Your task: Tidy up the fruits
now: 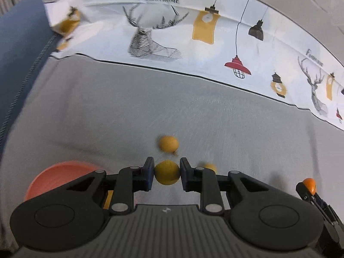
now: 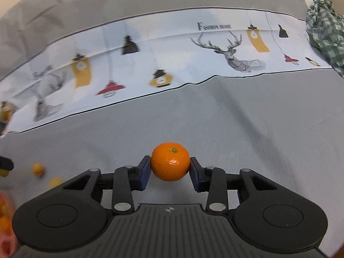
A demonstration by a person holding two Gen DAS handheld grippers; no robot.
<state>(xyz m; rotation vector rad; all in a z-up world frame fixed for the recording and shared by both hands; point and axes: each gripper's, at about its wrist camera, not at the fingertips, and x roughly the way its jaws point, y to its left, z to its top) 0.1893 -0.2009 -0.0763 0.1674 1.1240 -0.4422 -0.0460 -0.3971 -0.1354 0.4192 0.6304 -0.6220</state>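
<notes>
Tongs (image 2: 170, 171) around tangerine (image 2: 170, 161)

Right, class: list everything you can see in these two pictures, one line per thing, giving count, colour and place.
yellow fruit: one, yellow, between the left gripper's fingers.
loose yellow fruits: two, yellow, on the grey cloth just beyond the left gripper.
orange: one, orange, between the right gripper's fingers.
bowl: one, salmon pink, on the cloth at the left.
grey cloth: one, grey, under everything.
printed cloth: one, white with deer and lamps, at the back.
checked cloth: one, green and white, far right.
left gripper: black, shut on the yellow fruit.
right gripper: black, shut on the orange.
</notes>
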